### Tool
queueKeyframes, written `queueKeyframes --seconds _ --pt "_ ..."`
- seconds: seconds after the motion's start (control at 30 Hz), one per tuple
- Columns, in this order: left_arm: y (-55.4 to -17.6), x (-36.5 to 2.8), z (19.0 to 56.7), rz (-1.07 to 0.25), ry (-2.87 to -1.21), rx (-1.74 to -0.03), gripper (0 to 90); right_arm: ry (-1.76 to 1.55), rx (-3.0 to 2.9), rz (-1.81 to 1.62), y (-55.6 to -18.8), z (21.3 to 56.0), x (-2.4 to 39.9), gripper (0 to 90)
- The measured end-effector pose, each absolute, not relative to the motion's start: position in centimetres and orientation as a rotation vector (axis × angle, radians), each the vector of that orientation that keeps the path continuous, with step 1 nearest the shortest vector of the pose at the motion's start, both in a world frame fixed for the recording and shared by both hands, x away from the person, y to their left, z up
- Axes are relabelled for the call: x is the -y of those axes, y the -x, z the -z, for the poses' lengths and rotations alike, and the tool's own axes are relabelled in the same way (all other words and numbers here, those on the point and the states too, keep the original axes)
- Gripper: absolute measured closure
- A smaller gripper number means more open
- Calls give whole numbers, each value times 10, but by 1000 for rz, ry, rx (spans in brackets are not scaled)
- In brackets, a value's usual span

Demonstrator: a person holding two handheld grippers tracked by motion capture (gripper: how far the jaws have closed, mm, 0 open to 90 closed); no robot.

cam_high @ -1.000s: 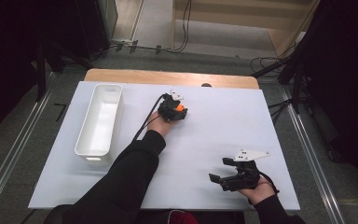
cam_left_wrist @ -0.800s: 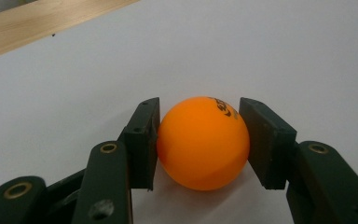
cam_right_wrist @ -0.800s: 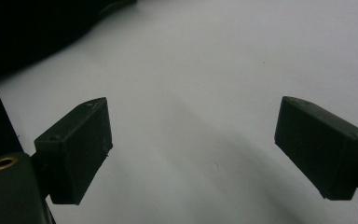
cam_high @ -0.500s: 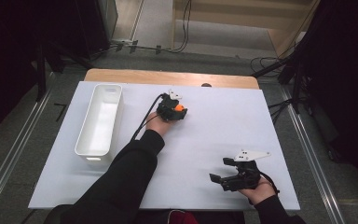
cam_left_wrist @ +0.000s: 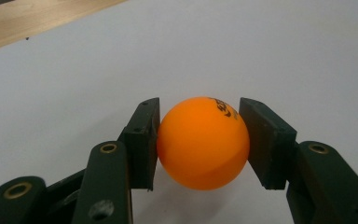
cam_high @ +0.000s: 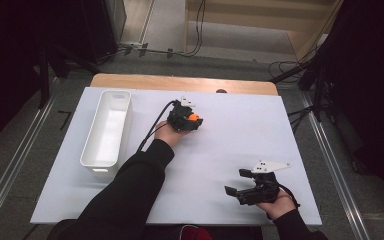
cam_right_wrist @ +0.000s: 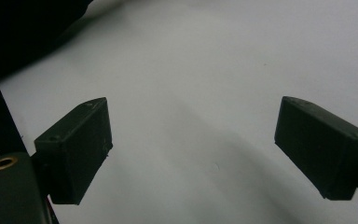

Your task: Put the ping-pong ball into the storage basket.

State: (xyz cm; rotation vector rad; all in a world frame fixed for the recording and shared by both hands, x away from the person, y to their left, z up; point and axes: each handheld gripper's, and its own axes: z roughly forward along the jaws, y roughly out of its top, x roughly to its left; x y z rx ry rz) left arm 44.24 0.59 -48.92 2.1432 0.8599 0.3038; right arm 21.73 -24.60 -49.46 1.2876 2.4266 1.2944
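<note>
An orange ball [cam_left_wrist: 203, 142] with black print sits between the two black pads of my left gripper [cam_left_wrist: 200, 140], which is shut on it. In the high view this gripper [cam_high: 195, 120] is at the back middle of the white table [cam_high: 240, 135], with the ball [cam_high: 194, 118] showing at its tip. My right gripper [cam_high: 234, 182] rests near the front right edge, pointing left. Its jaws stand wide apart in the right gripper view [cam_right_wrist: 196, 140], with nothing but bare table between them.
A long white bin [cam_high: 107, 127] stands lengthwise at the left side of the table. A wooden strip [cam_high: 180, 82] runs along the far edge. A black cable [cam_high: 152, 131] trails from the left gripper over the sleeve.
</note>
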Motion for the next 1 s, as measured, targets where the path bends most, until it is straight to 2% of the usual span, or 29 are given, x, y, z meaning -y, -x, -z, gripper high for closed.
queueKeyframes --seconds 0.6,1.0 --pt "-409 -10 470 -231 -2164 -777 501 -1291 -2430 -1291 -217 495 246 98" --pt "-400 -19 450 -199 -2170 -763 501 -1287 -2430 -1292 -217 494 250 98"
